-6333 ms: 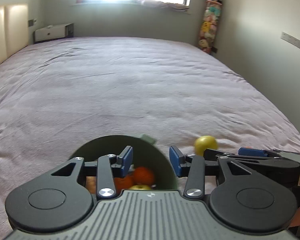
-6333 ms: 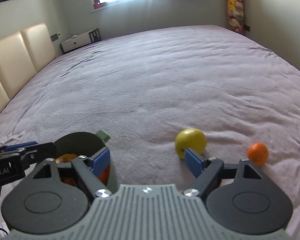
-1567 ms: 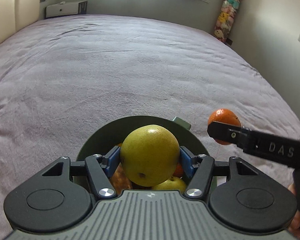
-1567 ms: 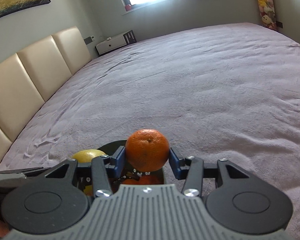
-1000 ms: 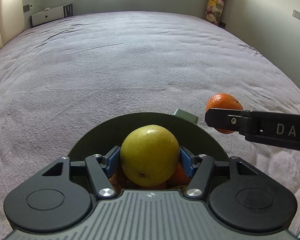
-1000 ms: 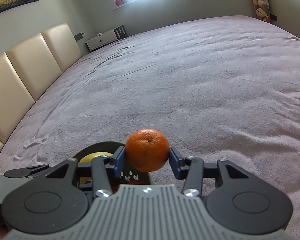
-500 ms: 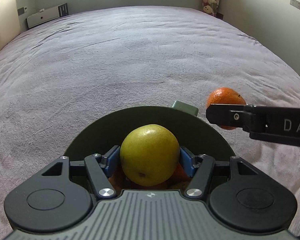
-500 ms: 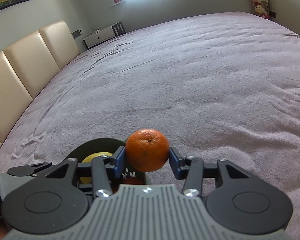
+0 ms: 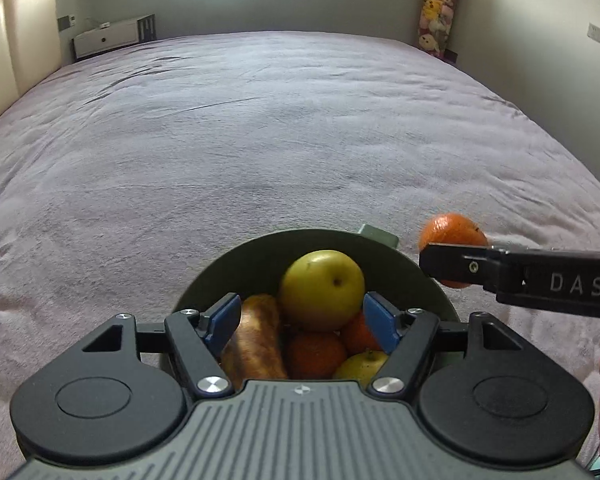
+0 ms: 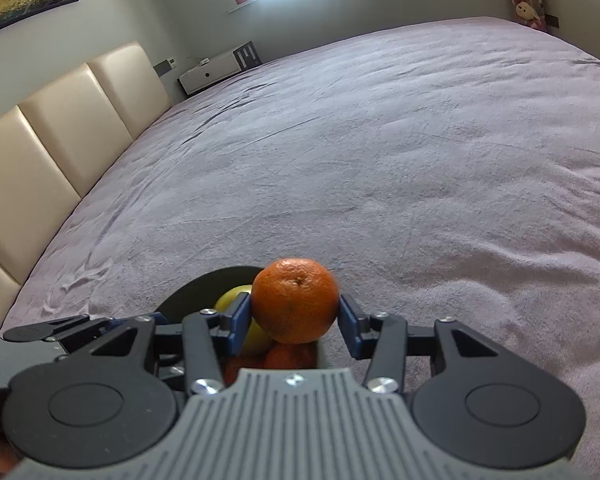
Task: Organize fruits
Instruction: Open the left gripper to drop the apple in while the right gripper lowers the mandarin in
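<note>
A dark green bowl (image 9: 260, 252) sits on the bed just ahead of my left gripper (image 9: 306, 320), which is open above it. A yellow-green apple (image 9: 322, 288) lies loose on top of the fruit in the bowl, with oranges (image 9: 316, 354), another apple (image 9: 360, 366) and a brown fruit (image 9: 256, 336) under it. My right gripper (image 10: 294, 320) is shut on an orange (image 10: 296, 306) and holds it over the bowl's (image 10: 196, 292) right rim. That orange (image 9: 450, 232) also shows in the left wrist view, right of the bowl.
The mauve bedspread (image 9: 280, 128) stretches far ahead. A cream padded headboard (image 10: 48, 152) runs along the left. A white bedside unit (image 9: 112, 38) and a plush toy column (image 9: 436, 16) stand by the far wall.
My left gripper has opened and let the yellow-green apple drop onto the fruit in the bowl. My right gripper still holds the orange by the bowl's rim.
</note>
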`<state>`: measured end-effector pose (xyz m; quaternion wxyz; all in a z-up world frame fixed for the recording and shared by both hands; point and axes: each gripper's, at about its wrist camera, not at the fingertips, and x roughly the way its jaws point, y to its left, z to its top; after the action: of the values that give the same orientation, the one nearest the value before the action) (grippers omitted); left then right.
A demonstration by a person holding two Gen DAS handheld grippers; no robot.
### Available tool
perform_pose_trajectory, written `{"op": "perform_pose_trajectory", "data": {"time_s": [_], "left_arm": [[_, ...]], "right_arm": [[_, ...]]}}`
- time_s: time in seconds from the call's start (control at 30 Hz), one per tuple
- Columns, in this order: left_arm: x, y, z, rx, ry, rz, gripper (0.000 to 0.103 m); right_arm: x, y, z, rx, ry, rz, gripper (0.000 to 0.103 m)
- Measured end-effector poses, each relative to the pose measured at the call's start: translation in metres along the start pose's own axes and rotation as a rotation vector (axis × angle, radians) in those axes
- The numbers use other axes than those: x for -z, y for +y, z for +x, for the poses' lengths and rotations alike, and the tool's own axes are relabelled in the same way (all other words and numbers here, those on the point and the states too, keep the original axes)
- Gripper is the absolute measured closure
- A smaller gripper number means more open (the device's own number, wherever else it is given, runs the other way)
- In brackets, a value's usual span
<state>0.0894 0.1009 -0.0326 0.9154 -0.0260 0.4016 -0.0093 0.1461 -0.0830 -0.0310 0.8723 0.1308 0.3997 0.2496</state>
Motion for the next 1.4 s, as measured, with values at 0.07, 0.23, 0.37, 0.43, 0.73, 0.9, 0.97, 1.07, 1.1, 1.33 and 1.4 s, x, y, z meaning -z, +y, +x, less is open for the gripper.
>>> {"op": "perform_pose_trajectory", "data": {"time_s": [0.07, 0.23, 0.37, 0.43, 0.73, 0.9, 0.97, 1.07, 1.1, 1.33, 1.4], "left_arm": [[0.002, 0.007, -0.008, -0.001, 0.001, -0.038, 0.023], [0.008, 0.022, -0.015, -0.007, 0.043, -0.111, 0.034], [0.016, 0.028, -0.01, -0.027, 0.1, -0.126, 0.045], [0.019, 0.032, -0.006, -0.043, 0.124, -0.133, 0.051], [0.02, 0.074, -0.021, -0.011, 0.102, -0.338, 0.057], [0.017, 0.08, -0.024, -0.038, 0.1, -0.363, 0.057], [0.017, 0.081, -0.023, -0.035, 0.102, -0.368, 0.057], [0.016, 0.082, -0.02, -0.041, 0.104, -0.37, 0.057], [0.016, 0.081, -0.02, -0.042, 0.105, -0.368, 0.057], [0.016, 0.074, -0.017, -0.026, 0.119, -0.345, 0.057], [0.017, 0.073, -0.016, -0.027, 0.123, -0.341, 0.057]], "right_arm": [[0.003, 0.003, 0.0, -0.017, 0.01, -0.006, 0.058], [0.01, 0.016, 0.002, -0.083, 0.052, -0.027, 0.058], [0.017, 0.028, 0.008, -0.141, 0.098, -0.061, 0.058], [0.021, 0.033, 0.011, -0.156, 0.116, -0.082, 0.058], [0.032, 0.056, 0.032, -0.137, 0.153, -0.22, 0.058], [0.038, 0.069, 0.048, -0.101, 0.158, -0.314, 0.058], [0.039, 0.072, 0.053, -0.061, 0.157, -0.347, 0.058], [0.037, 0.07, 0.058, -0.061, 0.157, -0.356, 0.058], [0.037, 0.07, 0.059, -0.064, 0.157, -0.355, 0.058], [0.033, 0.06, 0.064, -0.116, 0.202, -0.26, 0.057], [0.033, 0.057, 0.065, -0.131, 0.213, -0.232, 0.057]]}}
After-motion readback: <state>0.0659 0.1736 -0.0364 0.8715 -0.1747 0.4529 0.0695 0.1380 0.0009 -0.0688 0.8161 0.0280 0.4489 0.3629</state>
